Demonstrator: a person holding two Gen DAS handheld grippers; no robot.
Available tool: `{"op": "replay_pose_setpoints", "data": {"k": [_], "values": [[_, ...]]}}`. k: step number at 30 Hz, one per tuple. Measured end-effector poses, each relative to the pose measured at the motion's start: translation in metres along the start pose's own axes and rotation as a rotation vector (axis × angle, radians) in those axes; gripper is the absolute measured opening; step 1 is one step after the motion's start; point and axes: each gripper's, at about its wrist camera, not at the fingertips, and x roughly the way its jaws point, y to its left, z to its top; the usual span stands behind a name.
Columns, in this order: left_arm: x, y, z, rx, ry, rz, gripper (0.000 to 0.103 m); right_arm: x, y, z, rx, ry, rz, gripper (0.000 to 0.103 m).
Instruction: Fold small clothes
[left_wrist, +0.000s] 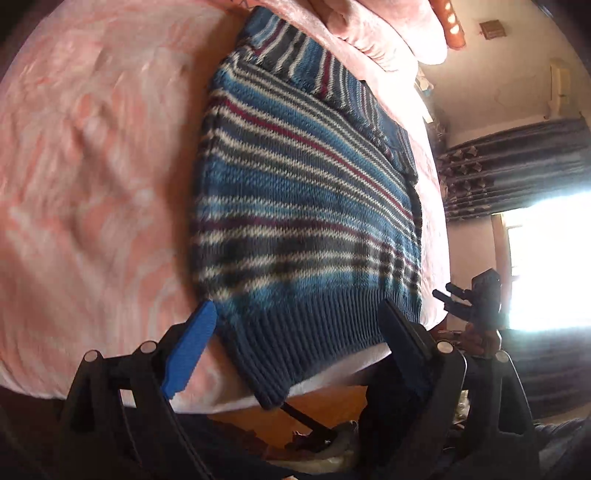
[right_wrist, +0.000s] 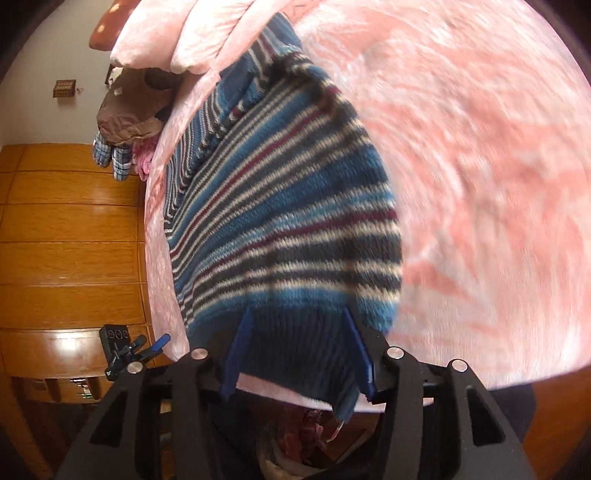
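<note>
Straddling the ribbed hem of a striped knit sweater (left_wrist: 303, 192), the left tongs (left_wrist: 295, 321) stand wide apart, one blue-padded finger (left_wrist: 192, 350) just off the hem's left corner and the dark finger (left_wrist: 399, 325) over the hem's right part. Whether either finger touches the knit cannot be told. The right tongs (right_wrist: 297, 332) are also apart, their two blue pads (right_wrist: 236, 354) set on either side of the same dark hem band, which fills the gap between them; they do not look clamped on it, though contact at the pad tips is unclear.

The sweater lies flat on a bed covered with a pink sheet (left_wrist: 92, 166), near the bed's edge, blue with white, grey and maroon stripes. Its hem reaches the near edge and one hem corner hangs slightly over it. A sleeve is folded across the upper body of the garment. Beyond the collar end sits a pink pillow (right_wrist: 177, 33).

In the left wrist view the other tongs show small past the bed's corner, against a bright window (left_wrist: 546, 258) with a dark patterned curtain (left_wrist: 517, 162) above. In the right wrist view a wooden wardrobe (right_wrist: 70, 229) stands beside the bed, with a heap of clothes (right_wrist: 125, 125) at the bed's far corner.
</note>
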Motion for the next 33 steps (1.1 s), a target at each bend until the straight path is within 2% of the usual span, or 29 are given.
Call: {"op": "replay_pose_setpoints", "data": {"k": [4, 6, 9, 11, 16, 19, 22, 24, 26, 28, 30, 31, 32, 33], "values": [[0.018, 0.021, -0.023, -0.131, 0.057, -0.077, 0.089, 0.004, -0.027, -0.032, 0.103, 0.032, -0.002, 0.052], [0.025, 0.028, -0.028, -0.186, 0.065, -0.076, 0.089, 0.007, -0.032, -0.044, 0.122, 0.049, -0.002, 0.052], [0.036, 0.034, -0.03, -0.238, 0.099, -0.06, 0.089, 0.012, -0.03, -0.053, 0.116, 0.058, -0.016, 0.052], [0.047, 0.03, -0.028, -0.255, 0.112, -0.104, 0.089, 0.015, -0.028, -0.053, 0.105, 0.057, -0.026, 0.057], [0.063, 0.034, -0.03, -0.297, 0.131, -0.113, 0.086, 0.023, -0.028, -0.054, 0.116, 0.054, -0.062, 0.056], [0.063, 0.036, -0.032, -0.311, 0.137, -0.082, 0.072, 0.025, -0.027, -0.052, 0.128, 0.063, -0.069, 0.059], [0.061, 0.045, -0.035, -0.332, 0.143, -0.056, 0.049, 0.026, -0.029, -0.052, 0.142, 0.067, -0.069, 0.058], [0.064, 0.05, -0.036, -0.343, 0.156, -0.048, 0.024, 0.027, -0.03, -0.052, 0.147, 0.066, -0.067, 0.058], [0.064, 0.052, -0.037, -0.342, 0.163, -0.047, 0.016, 0.03, -0.03, -0.053, 0.145, 0.076, -0.058, 0.052], [0.064, 0.054, -0.039, -0.34, 0.163, -0.05, 0.016, 0.035, -0.031, -0.054, 0.148, 0.087, -0.049, 0.046], [0.062, 0.055, -0.039, -0.344, 0.155, -0.059, 0.01, 0.039, -0.033, -0.054, 0.156, 0.085, -0.05, 0.03], [0.061, 0.054, -0.04, -0.344, 0.147, -0.061, 0.009, 0.039, -0.035, -0.054, 0.159, 0.077, -0.048, 0.015], [0.058, 0.052, -0.04, -0.341, 0.136, -0.063, 0.009, 0.038, -0.036, -0.054, 0.162, 0.069, -0.037, 0.009], [0.054, 0.049, -0.04, -0.336, 0.123, -0.07, 0.008, 0.034, -0.037, -0.055, 0.169, 0.059, -0.016, 0.009]]}}
